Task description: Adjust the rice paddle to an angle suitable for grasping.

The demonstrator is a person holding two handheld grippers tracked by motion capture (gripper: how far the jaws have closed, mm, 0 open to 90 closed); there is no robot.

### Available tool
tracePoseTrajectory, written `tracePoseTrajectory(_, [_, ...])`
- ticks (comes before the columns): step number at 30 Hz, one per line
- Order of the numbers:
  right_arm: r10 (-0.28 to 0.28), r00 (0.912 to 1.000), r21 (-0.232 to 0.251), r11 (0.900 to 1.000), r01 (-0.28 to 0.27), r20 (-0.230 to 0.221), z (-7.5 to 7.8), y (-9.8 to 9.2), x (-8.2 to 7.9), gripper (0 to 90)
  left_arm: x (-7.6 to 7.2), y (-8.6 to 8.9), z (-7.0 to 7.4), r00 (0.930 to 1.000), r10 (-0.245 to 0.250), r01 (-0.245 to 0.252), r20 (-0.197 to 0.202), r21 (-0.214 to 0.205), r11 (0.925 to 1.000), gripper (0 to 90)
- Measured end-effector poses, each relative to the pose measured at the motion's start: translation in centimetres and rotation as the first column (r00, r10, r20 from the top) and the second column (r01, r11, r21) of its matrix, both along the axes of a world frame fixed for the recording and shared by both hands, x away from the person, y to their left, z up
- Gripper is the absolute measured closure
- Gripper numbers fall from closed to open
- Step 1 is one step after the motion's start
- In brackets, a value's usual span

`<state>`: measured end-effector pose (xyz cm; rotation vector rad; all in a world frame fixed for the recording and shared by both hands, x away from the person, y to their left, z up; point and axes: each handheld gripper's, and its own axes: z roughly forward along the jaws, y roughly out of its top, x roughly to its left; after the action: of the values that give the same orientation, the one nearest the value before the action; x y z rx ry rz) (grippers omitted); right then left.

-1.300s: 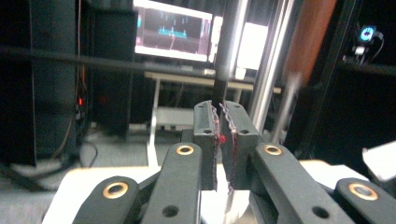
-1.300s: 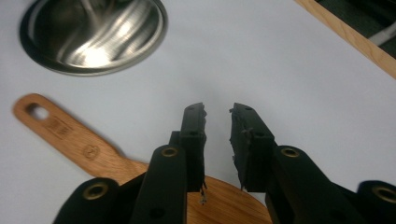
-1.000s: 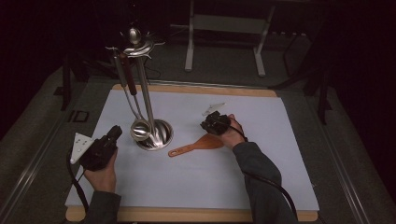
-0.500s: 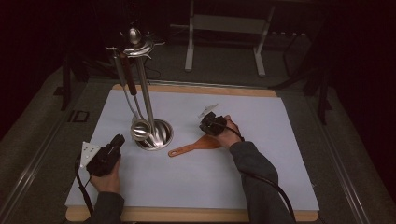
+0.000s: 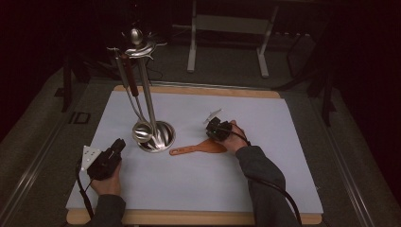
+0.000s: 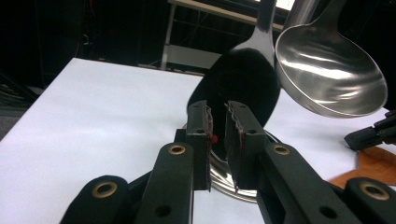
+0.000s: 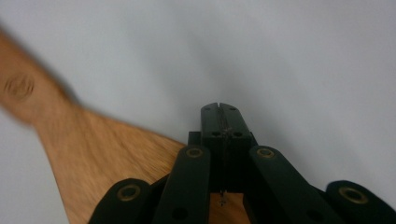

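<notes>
Right of the steel utensil stand (image 5: 153, 135), wooden spatula (image 5: 196, 147) laid flat on the white worktop (image 5: 265, 179), right tongs (image 7: 219, 108) pressed together just over its blade, left tongs (image 6: 217, 114) slightly spread, just been opening, nothing pinched, pointed at the stand's ladle (image 6: 329, 77).

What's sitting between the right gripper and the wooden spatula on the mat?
Nothing visible. The right gripper, jaws shut and empty, hovers right at the blade of the wooden spatula, which lies flat on the white mat, apart from the utensil stand.
</notes>
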<state>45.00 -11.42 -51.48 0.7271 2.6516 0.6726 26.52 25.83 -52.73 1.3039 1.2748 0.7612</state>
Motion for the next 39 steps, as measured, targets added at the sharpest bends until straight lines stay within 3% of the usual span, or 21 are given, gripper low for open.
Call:
tracePoseTrajectory(7, [0.035, 0.9994, -0.052, 0.998, -0.035, -0.008, 0.3, -1.2, -1.2, 89.5, 0.0, 0.0, 0.0, 1.0, -0.002, 0.002, -0.004, -0.001, 1.0, 79.9])
tracePoseTrajectory(13, [0.076, 0.9959, -0.093, 0.9924, -0.081, -0.049, 0.6, -2.0, -2.1, 89.6, 0.2, -0.1, -0.1, 0.9999, -0.006, 0.006, -0.011, -0.008, 1.0, 79.9])
tracePoseTrajectory(17, [0.119, 0.9885, -0.141, 0.9813, -0.131, -0.094, 1.0, -1.8, -2.5, 89.7, 0.2, -0.1, -0.1, 0.9999, -0.009, 0.009, -0.012, -0.007, 0.9999, 79.8])
tracePoseTrajectory(20, [0.136, 0.9859, -0.172, 0.9733, -0.151, -0.098, 1.2, -1.4, -2.6, 88.6, 0.2, -0.1, -0.2, 0.9998, -0.011, 0.011, -0.015, -0.007, 0.9999, 79.8])
tracePoseTrajectory(31, [0.165, 0.9832, -0.141, 0.9744, -0.175, -0.078, 2.7, 1.1, -2.6, 76.9, 0.2, 0.0, -0.2, 0.9998, -0.008, 0.008, -0.016, -0.018, 0.9998, 79.4])
tracePoseTrajectory(39, [0.211, 0.9703, -0.133, 0.9651, -0.226, -0.119, 3.4, 3.1, -3.0, 63.4, 0.2, 0.0, -0.2, 0.9998, -0.01, 0.01, -0.017, -0.018, 0.9998, 79.2])
